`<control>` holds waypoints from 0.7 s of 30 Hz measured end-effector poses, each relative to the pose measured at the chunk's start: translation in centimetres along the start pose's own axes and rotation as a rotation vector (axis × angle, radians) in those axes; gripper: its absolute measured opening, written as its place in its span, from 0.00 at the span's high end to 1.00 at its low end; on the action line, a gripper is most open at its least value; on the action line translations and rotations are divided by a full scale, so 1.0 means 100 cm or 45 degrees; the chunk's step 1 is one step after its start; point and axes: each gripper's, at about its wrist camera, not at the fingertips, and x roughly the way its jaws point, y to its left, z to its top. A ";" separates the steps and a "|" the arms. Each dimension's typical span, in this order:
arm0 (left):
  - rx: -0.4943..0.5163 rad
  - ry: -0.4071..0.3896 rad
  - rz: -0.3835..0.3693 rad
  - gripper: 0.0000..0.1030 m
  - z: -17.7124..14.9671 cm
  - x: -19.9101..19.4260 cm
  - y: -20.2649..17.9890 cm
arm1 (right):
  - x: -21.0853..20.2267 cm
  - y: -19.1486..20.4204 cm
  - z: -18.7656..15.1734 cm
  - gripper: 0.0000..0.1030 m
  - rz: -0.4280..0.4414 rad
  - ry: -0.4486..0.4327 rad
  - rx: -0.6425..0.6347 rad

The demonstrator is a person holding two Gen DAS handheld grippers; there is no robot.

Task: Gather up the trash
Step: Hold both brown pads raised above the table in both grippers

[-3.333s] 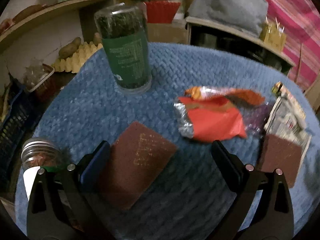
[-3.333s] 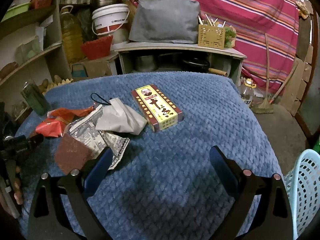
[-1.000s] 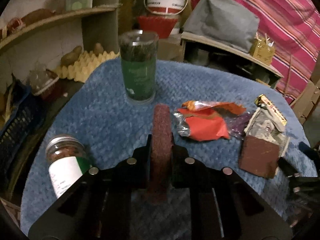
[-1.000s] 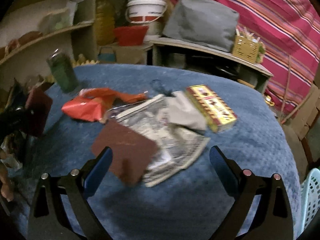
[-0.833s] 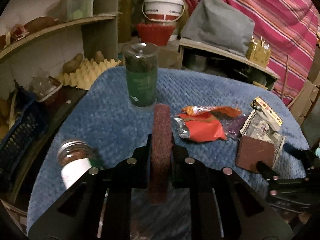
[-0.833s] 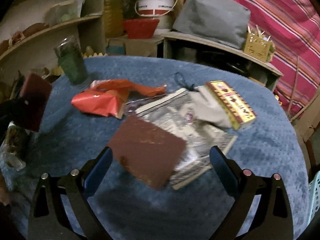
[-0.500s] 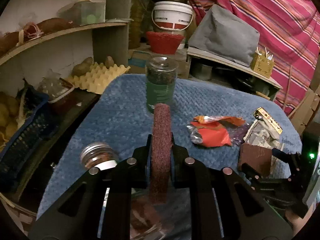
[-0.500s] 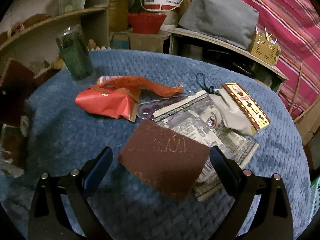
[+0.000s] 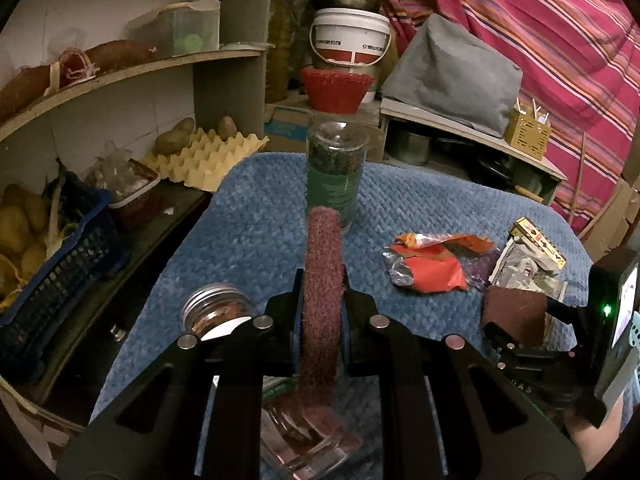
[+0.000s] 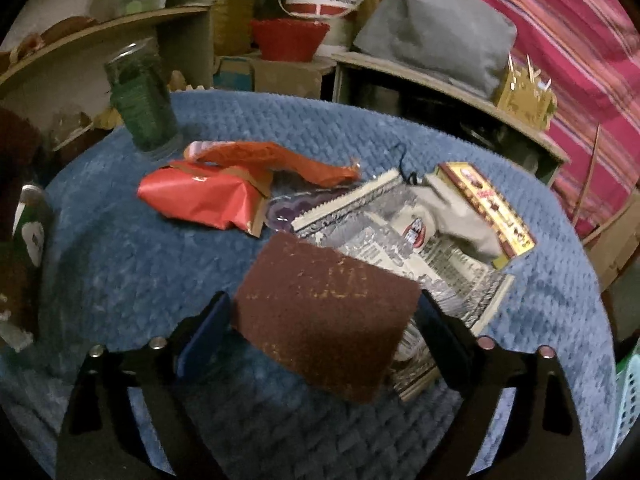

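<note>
Right wrist view: brown pad (image 10: 324,316) hides the silver wrapper's (image 10: 448,264) near edge.

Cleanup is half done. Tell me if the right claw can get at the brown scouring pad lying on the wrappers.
Probably yes: the right claw already straddles the brown scouring pad, closing in, nothing above it.

My grippers (image 9: 322,304) are black, with silver screws on the arms. The fingers (image 10: 202,338) carry blue pads. One housing shows a green light.
</note>
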 end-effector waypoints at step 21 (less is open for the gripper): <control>0.010 0.008 0.001 0.88 -0.008 -0.010 -0.009 | -0.015 -0.002 -0.007 0.10 0.012 -0.015 -0.116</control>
